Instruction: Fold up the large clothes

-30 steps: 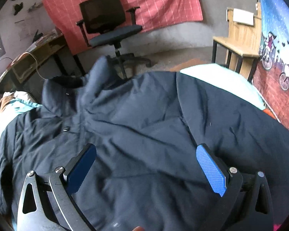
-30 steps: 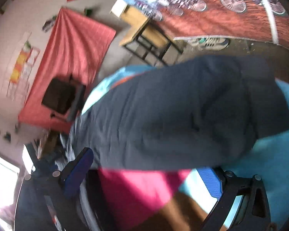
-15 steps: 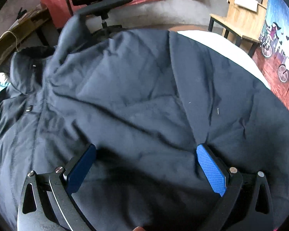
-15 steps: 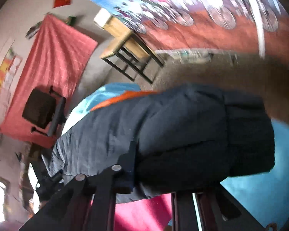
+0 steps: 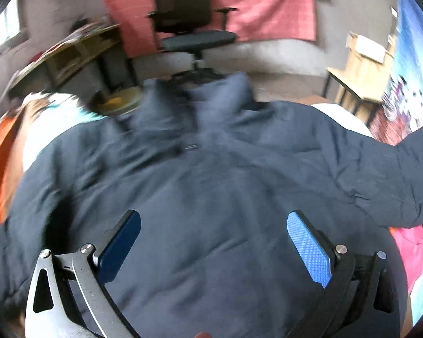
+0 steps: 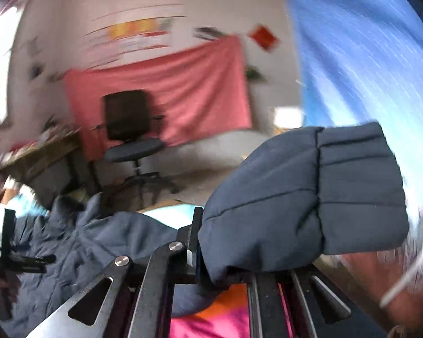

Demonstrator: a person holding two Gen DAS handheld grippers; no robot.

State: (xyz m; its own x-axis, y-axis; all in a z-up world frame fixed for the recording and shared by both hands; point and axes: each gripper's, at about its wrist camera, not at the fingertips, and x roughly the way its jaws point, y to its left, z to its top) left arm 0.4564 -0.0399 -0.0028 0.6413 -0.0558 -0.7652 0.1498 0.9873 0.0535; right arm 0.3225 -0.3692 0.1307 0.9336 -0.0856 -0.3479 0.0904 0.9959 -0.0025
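My right tongs are pinching the sleeve of the big dark jacket near its cuff. They have just squeezed together on it, and the sleeve sits up off the bed so I can swing it over the jacket's middle. The jacket lies spread flat on the bed, collar far from me, near the black chair. My left tongs hang spread wide over the jacket's body with nothing between them. I think that is so they are ready to press the jacket down while the sleeve folds in.
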